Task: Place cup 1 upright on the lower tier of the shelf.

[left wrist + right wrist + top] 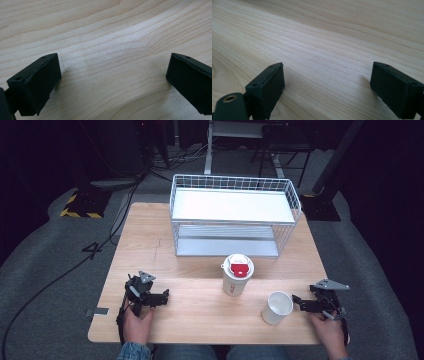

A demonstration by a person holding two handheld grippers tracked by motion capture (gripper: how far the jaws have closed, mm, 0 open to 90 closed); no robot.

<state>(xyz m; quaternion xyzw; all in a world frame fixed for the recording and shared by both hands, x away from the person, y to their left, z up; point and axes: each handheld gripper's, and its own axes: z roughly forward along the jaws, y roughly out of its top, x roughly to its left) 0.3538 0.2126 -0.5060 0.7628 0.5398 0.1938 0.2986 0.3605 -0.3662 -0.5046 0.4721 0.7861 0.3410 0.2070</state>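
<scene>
Both grippers rest near the near edge of the pale wooden table (200, 310), jaws spread wide and holding nothing: the left gripper (161, 297) at the left, the right gripper (298, 302) at the right, just beside the open white paper cup (277, 307). The taller white paper cup with a red-and-white lid (237, 274) stands farther in, near the white wire two-tier rack (232, 215). A careless sweep from the right could tip the light, empty cup or push it toward the near edge. Bare wood between the hands gives ample room.
</scene>
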